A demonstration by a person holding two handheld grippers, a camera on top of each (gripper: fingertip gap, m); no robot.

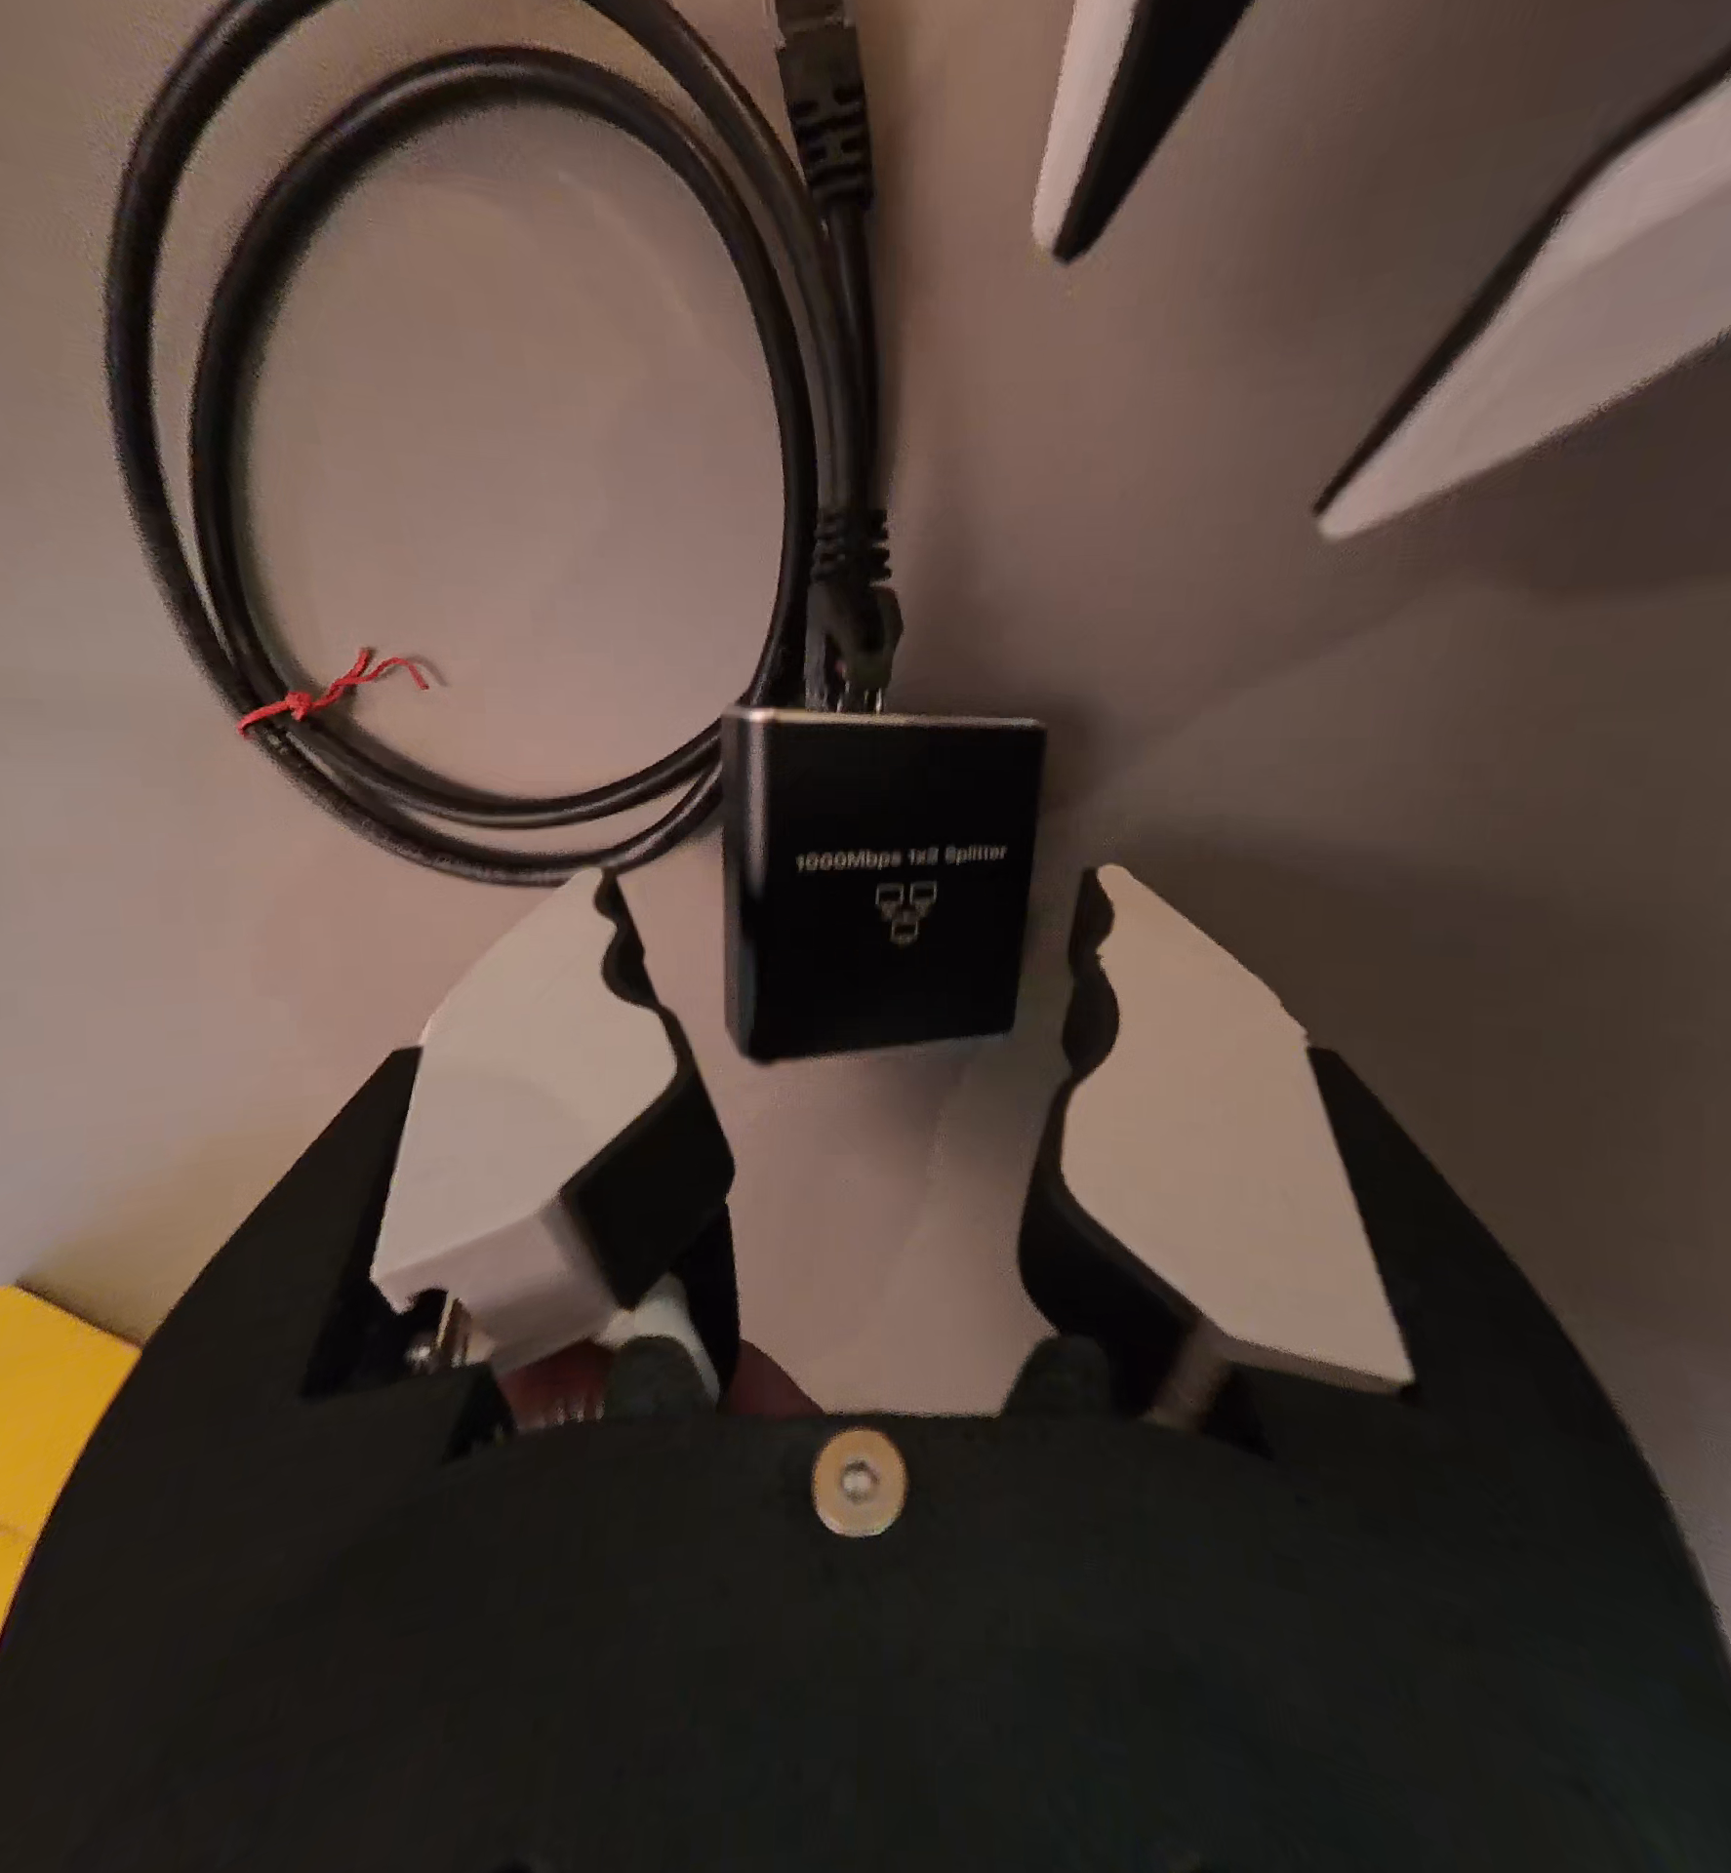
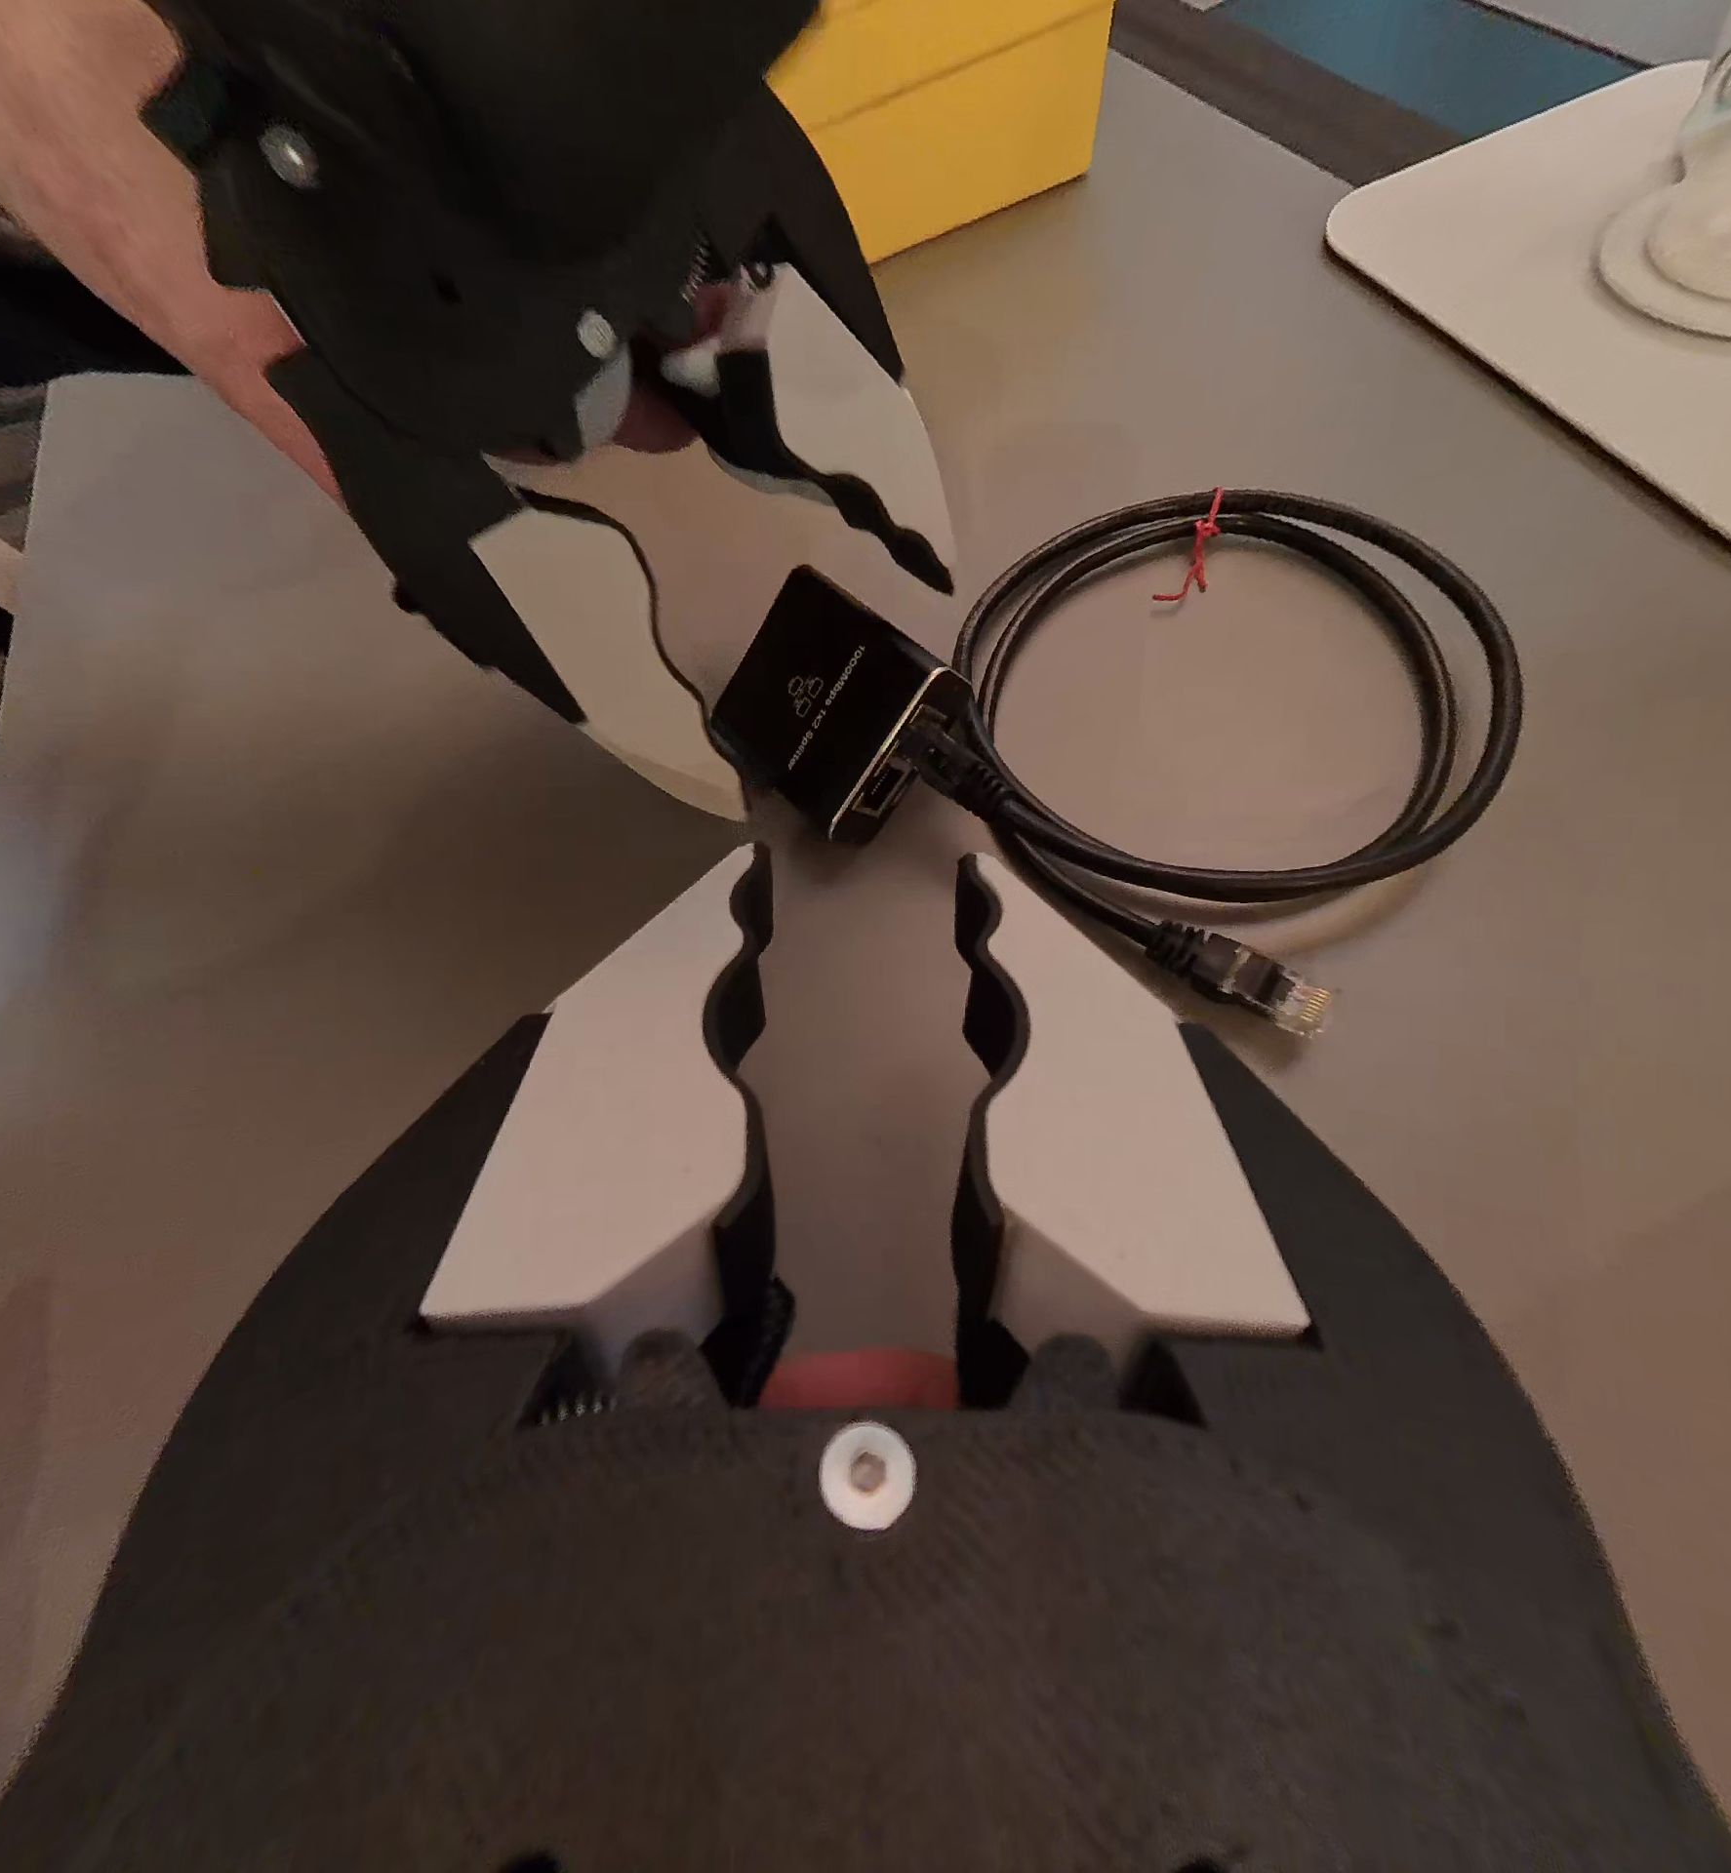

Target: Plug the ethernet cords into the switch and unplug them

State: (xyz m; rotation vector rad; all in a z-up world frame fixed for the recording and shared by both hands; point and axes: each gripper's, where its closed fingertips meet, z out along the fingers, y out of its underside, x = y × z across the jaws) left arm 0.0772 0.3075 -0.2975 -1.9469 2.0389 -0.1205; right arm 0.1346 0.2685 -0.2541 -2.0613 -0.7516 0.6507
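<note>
switch (image 1: 877,882) between spread left gripper (image 1: 846,882) tips, seemingly untouched | right gripper (image 2: 861,862) spread, empty

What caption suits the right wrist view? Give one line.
Open left gripper straddles the black switch, one cord end plugged, the other loose.

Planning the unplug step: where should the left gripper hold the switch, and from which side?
Grip the switch across its two long flat sides, coming from the closed end opposite the ports. The left gripper already straddles it, open; the plugged connector stays clear for the right gripper.
</note>
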